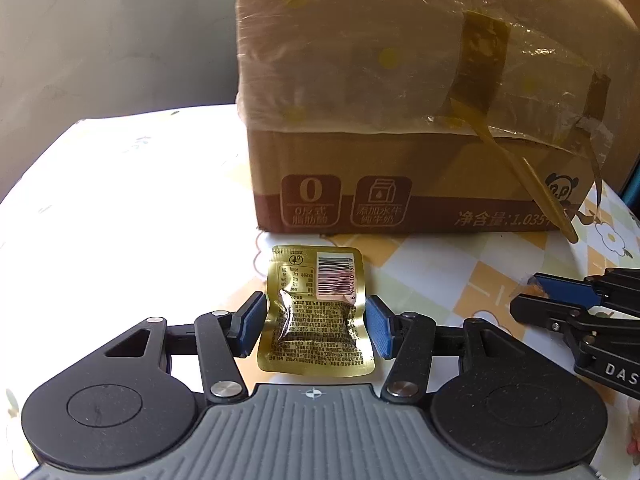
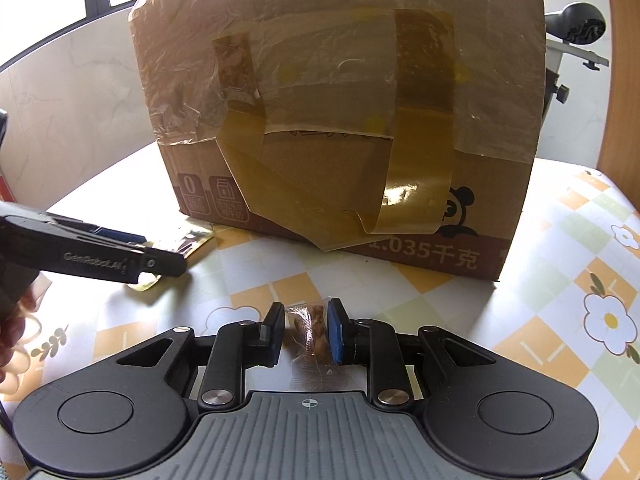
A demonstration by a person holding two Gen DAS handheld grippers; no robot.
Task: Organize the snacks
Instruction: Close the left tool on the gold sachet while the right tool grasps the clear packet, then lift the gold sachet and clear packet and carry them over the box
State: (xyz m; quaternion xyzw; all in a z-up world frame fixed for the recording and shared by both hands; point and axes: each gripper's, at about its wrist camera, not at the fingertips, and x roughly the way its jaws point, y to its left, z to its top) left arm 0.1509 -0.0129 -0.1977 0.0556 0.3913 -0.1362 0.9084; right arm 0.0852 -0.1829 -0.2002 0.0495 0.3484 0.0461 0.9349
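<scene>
Checkered floral tablecloth (image 2: 540, 320) carries a taped cardboard box (image 2: 340, 120). Left gripper (image 1: 316, 326) clamps a gold foil sachet (image 1: 316, 312); right gripper (image 2: 306, 330) pinches a clear nut packet (image 2: 306, 326). Pickup step; next, likely lifting both clear.

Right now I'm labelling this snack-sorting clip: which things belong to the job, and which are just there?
Job:
- gold foil snack packet, pinched by left gripper
- clear nut packet, in right gripper
- taped cardboard box

Just there:
- floral checked tablecloth
- black saddle-like seat
</scene>
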